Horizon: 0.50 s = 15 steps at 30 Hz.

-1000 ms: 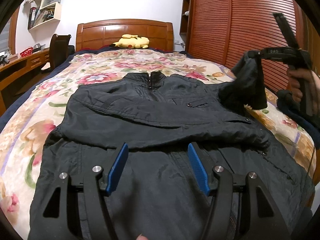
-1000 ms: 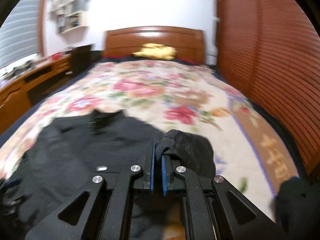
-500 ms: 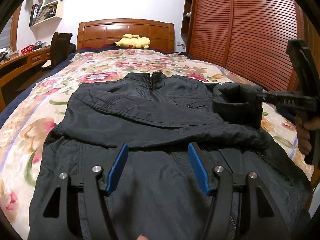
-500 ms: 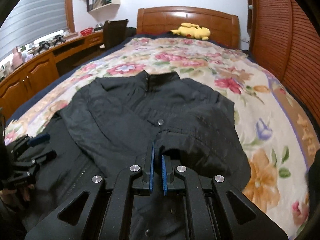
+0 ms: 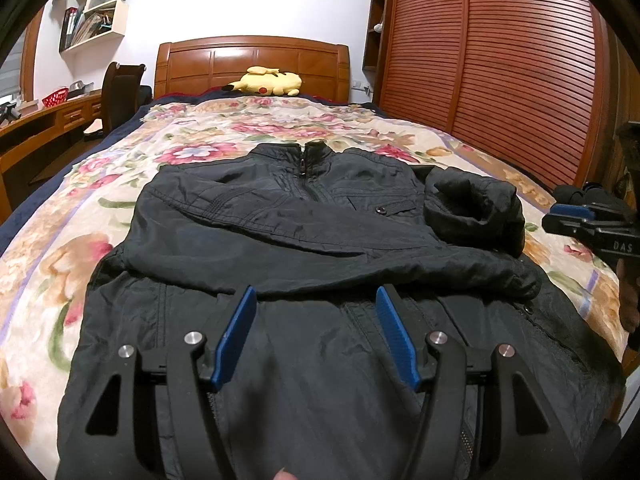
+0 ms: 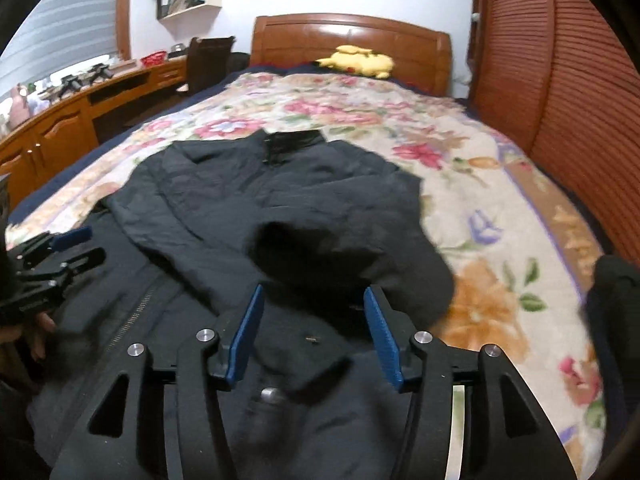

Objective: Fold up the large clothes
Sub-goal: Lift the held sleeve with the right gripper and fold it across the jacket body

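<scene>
A large black zip jacket [image 5: 304,248] lies flat on the floral bedspread [image 5: 192,148], collar toward the headboard. One sleeve is folded across its chest, and the other sleeve lies bunched in a heap [image 5: 476,208] at the jacket's right shoulder. My left gripper [image 5: 316,332] is open and empty, low over the jacket's lower front. My right gripper [image 6: 314,324] is open and empty just near side of the bunched sleeve [image 6: 340,248]; it also shows in the left wrist view [image 5: 576,216] at the bed's right edge. The left gripper shows in the right wrist view [image 6: 60,252].
A yellow plush toy [image 5: 266,82] lies by the wooden headboard [image 5: 252,64]. A slatted wooden wardrobe [image 5: 500,52] runs along the right side of the bed. A wooden desk [image 6: 68,120] and a dark chair [image 5: 120,92] stand to the left. Another dark garment [image 6: 616,304] sits at the right edge.
My right gripper carried the sleeve inward and down onto the jacket, then opened and let it go, drawing back a little. My left gripper stayed open and still.
</scene>
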Available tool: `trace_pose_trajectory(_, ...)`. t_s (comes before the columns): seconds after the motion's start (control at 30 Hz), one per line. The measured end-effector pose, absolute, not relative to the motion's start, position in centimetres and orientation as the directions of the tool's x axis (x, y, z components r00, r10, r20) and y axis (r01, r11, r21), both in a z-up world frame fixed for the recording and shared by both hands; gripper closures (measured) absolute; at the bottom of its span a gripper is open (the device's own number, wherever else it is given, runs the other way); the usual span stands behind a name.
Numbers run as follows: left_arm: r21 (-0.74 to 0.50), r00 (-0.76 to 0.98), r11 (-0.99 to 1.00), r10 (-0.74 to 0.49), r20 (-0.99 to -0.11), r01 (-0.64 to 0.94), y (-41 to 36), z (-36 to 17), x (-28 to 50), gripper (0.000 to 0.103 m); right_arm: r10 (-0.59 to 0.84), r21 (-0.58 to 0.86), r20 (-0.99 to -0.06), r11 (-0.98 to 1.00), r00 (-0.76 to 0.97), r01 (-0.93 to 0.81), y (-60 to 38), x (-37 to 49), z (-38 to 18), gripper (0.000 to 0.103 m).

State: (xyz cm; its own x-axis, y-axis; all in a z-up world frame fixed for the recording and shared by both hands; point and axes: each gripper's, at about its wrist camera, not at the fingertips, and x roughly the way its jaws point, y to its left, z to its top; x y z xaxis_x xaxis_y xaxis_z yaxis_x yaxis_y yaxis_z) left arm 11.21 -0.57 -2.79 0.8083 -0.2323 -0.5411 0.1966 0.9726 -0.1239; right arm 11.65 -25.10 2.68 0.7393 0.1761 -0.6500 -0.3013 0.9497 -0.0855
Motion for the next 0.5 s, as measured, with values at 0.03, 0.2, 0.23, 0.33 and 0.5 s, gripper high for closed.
trace_pose_trajectory(0.03, -0.123, 0.808, 0.973, -0.232, -0.542, 0.197, -0.6, -2.8, 11.2, 0.041, 0.162, -0.093, -0.651, 0.953, 0.741, -0.29, -25.5, 11.8, 2.7, 0.047)
trace_pose_trajectory(0.2, -0.125, 0.808, 0.973, -0.232, -0.541, 0.196, -0.6, -2.8, 11.2, 0.041, 0.091, -0.131, -0.671, 0.962, 0.736, -0.238, -27.4, 13.5, 1.7, 0.041)
trace_pose_trajectory(0.23, -0.125, 0.808, 0.973, -0.233, -0.541, 0.196, -0.6, -2.8, 11.2, 0.041, 0.081, -0.134, -0.678, 0.964, 0.73, -0.231, -27.8, 13.9, 1.3, 0.041)
trace_pose_trajectory(0.33, -0.124, 0.809, 0.973, -0.232, -0.54, 0.197, -0.6, -2.8, 11.2, 0.041, 0.042, -0.16, -0.703, 0.963, 0.71, -0.216, -28.3, 15.4, -0.2, 0.04)
trace_pose_trajectory(0.5, -0.115, 0.806, 0.972, -0.235, -0.544, 0.206, -0.6, -2.8, 10.9, 0.041, -0.039, -0.223, -0.743, 0.956, 0.668, -0.191, -28.6, 18.5, -2.9, 0.04)
